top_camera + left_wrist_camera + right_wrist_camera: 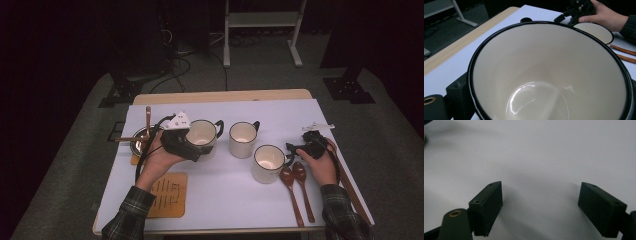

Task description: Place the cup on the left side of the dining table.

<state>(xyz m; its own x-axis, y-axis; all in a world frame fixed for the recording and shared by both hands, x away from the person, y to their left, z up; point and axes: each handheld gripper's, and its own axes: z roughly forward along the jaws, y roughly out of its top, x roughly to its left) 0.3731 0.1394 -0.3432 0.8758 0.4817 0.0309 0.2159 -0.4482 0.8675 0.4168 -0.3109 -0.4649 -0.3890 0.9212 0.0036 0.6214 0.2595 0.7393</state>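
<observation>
Nearby, two mugs (243, 139), spoons (295, 186)

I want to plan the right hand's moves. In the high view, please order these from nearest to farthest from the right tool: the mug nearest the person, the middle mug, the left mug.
From the right tool:
1. Mug nearest the person, just beside it, to its left.
2. Middle mug, centre of the table.
3. Left mug, far left, at the left tool.

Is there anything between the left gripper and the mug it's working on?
Nothing visible. The left gripper is already at the leftmost mug; in the left gripper view, one jaw sits against the outside of its black rim.
</observation>
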